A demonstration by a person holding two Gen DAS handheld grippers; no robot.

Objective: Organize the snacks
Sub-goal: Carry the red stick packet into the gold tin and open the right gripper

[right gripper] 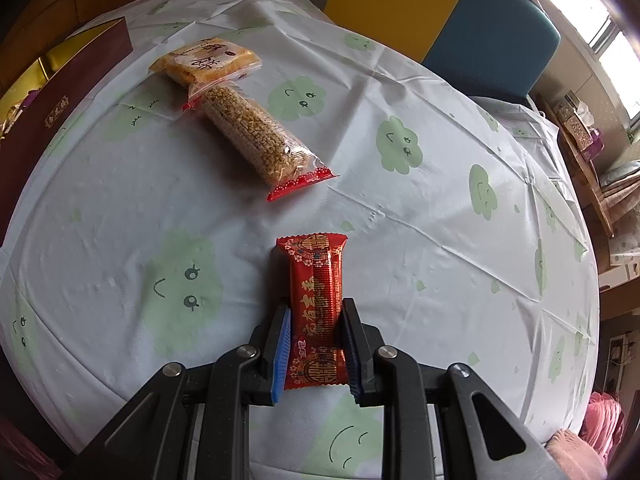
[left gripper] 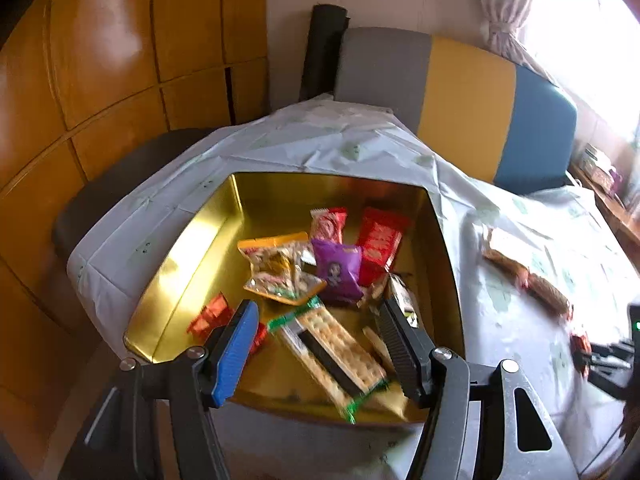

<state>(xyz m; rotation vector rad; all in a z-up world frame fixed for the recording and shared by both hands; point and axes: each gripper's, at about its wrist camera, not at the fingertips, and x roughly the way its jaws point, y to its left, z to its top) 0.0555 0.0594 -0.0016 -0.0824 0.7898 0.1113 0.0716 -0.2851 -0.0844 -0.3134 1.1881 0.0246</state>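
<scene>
My right gripper [right gripper: 316,344] is clenched on a red bar [right gripper: 317,304] just above the tablecloth [right gripper: 420,220]; left gripper [left gripper: 316,320] hangs released over the gold tin [left gripper: 188,252] w/ snacks inside. Risk: slick wrapper could slip en route to tin. Grain bar [right gripper: 256,140] and cracker pack [right gripper: 208,60] lie apart; chairs, window beyond.

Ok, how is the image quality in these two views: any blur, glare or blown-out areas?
Left wrist view: motion-smeared, the cracker pack in the gold tin streaked, the window blown out to white, and bright glare on the tin's inner wall. Right wrist view: sharp, print on the red snack bar in the right gripper legible, soft even light on the tablecloth; fisheye bending at both edges.
</scene>
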